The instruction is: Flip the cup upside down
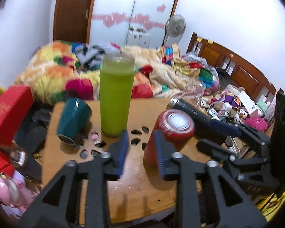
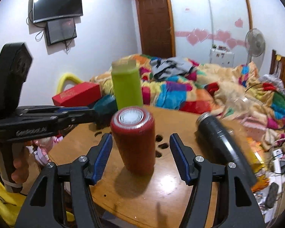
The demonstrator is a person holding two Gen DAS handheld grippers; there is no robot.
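Observation:
A red cup point(image 2: 134, 140) stands on the round wooden table point(image 2: 180, 117), its white-ringed end up. It also shows in the left wrist view point(image 1: 169, 133). My right gripper point(image 2: 140, 152) is open, one finger on each side of the red cup, not touching it. My left gripper point(image 1: 141, 148) is open and empty; its right finger is next to the red cup. A tall green cup point(image 1: 115, 96) stands behind, also in the right wrist view point(image 2: 127, 87). The right gripper's body point(image 1: 247, 148) shows at the right of the left wrist view.
A black flask point(image 2: 222, 138) lies on its side on the table's right. A teal cup point(image 1: 74, 117) lies tipped at the left. A red box point(image 1: 7, 112) sits left of the table. A bed with a colourful blanket point(image 2: 190, 91) is behind. The left gripper's body point(image 2: 38, 121) reaches in from the left.

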